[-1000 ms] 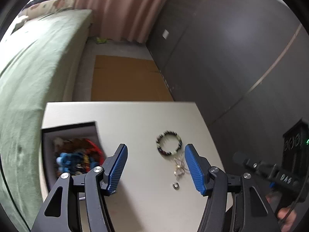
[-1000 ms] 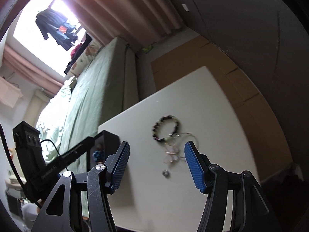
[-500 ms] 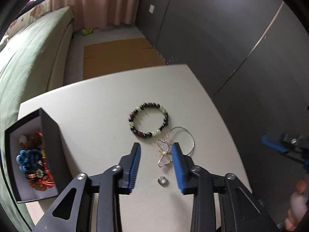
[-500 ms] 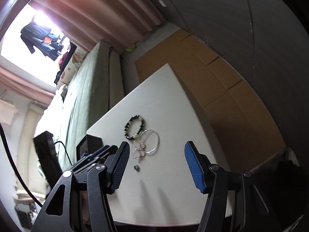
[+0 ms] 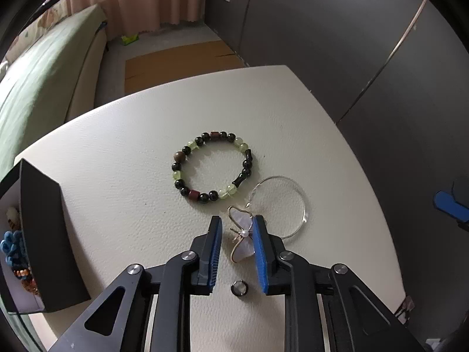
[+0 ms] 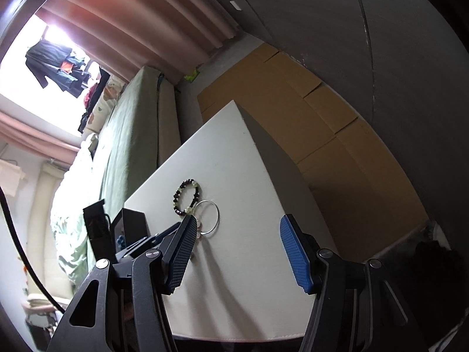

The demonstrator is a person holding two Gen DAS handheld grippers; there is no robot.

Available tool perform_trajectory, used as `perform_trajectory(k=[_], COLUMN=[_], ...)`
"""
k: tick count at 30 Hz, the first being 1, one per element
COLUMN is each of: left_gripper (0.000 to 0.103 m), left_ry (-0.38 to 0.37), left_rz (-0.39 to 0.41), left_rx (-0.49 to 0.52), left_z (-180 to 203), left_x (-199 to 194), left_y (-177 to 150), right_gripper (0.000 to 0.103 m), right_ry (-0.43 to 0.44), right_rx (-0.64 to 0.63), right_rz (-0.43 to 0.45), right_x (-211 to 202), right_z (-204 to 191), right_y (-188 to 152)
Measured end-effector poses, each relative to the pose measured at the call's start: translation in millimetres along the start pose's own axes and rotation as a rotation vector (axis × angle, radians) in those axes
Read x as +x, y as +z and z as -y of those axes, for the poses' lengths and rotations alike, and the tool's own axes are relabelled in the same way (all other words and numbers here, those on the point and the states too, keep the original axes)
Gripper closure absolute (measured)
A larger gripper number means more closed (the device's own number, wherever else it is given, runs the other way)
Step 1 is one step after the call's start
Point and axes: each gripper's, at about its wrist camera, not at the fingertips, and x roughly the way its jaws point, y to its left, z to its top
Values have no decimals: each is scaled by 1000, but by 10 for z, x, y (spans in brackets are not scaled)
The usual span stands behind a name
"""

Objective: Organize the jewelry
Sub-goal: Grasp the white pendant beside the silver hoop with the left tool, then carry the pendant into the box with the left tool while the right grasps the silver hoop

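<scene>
A gold-wire butterfly pendant (image 5: 241,239) lies on the white table (image 5: 117,161). My left gripper (image 5: 236,220) points down over it with the pendant between its closing jaws; the right pad is at the wing, and a gap shows on the left side. Beyond it lie a black-and-green beaded bracelet (image 5: 245,164) and a thin silver bangle (image 5: 302,196). A small ring (image 5: 239,288) sits under the left gripper's fingers. My right gripper (image 6: 238,220) hangs open above the table's near right part with nothing between its fingers.
An open black box (image 5: 44,234) holding several beaded pieces stands at the table's left edge, also seen as the box (image 6: 132,223) in the right wrist view. A green bed (image 5: 35,82) runs along the left. Flattened cardboard (image 6: 307,123) covers the floor beyond the table.
My left gripper came down toward the table and forward over the butterfly pendant, its jaws narrowing from wide to close around it. The right gripper swung rightward, its jaws unchanged.
</scene>
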Motion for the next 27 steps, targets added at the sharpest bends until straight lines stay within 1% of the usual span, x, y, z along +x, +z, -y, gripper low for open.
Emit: perform_trajectory(k=[1,4,8,10,13,17,24,27], left_gripper=[85,86,91,91,91,91,91,91], left_ry=[3,0,-31,-39,-45,-62,-66,-61], left_rz=[-1,0,-9,-6,17,56,105,117], left_rx=[0,-1,-17,-24,-34,-71,-114,-128], left_z=[15,12,-42,-67,-109,-247,-501,-610], left_x=[8,9,-16,-50,-132,-288,-522,-586], left_y=[2,4,-13,-15,12,40,42,37], right_gripper=[43,43,43,43,43,43,43,43], right_ry=[-3,-12,-21,-21,-23,-33,-72,-59], right_rx=[-2,-6,-14,-19,-34,-58,-89,-100], right_rz=[-2,-5,-13,-20,-34,-53,-86,-98], right_x=[9,21,59,99,182,331,599,700], right_z=[0,-12,-44,-70,-137,-214,-337,-425], right_y=[-1,-6,-8,-11,-21,-40,-59,-64])
